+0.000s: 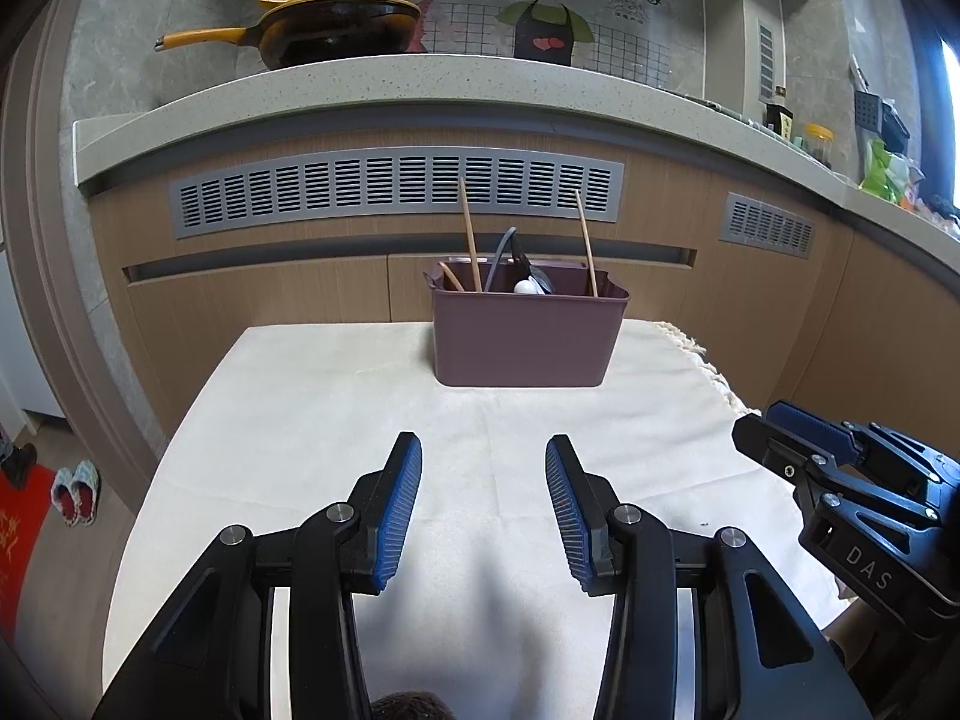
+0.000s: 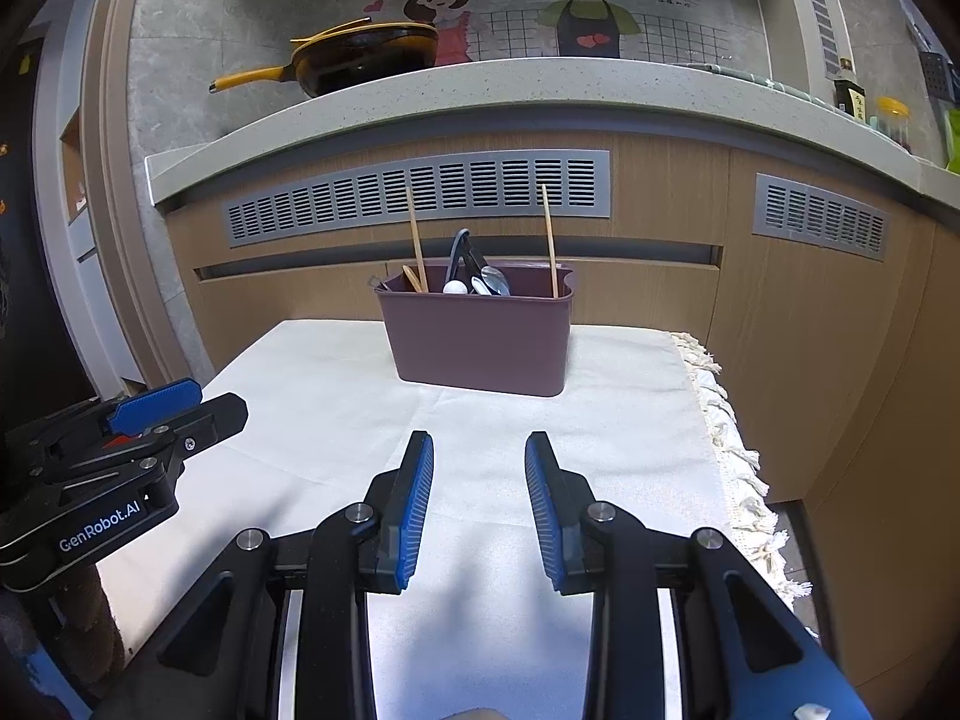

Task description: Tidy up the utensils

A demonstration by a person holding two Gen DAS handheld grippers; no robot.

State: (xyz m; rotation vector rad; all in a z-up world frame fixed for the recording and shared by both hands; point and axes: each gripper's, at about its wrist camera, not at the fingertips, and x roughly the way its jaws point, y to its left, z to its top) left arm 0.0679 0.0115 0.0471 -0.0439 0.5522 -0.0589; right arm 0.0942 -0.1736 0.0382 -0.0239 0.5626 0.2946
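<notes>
A mauve plastic bin [image 1: 525, 339] [image 2: 480, 342] stands at the far end of a small table. Two wooden chopsticks [image 1: 470, 234] [image 2: 417, 237] stick up out of it, with a white spoon [image 1: 527, 286] [image 2: 455, 286], a metal spoon [image 2: 493, 283] and a grey-handled utensil [image 1: 501, 252] between them. My left gripper [image 1: 483, 447] hovers open over the near middle of the cloth, nothing between its blue pads. My right gripper [image 2: 479, 444] also stands open and empty, level with the left one. Each shows at the other view's edge.
A cream tablecloth [image 1: 336, 420] [image 2: 600, 408] with a fringed right edge [image 2: 729, 450] covers the table. Behind stands a wood cabinet with vent grilles [image 1: 396, 189] under a stone counter [image 1: 360, 84]. A yellow-handled pan [image 1: 324, 27] rests on the counter. Slippers [image 1: 77, 489] lie on the floor at left.
</notes>
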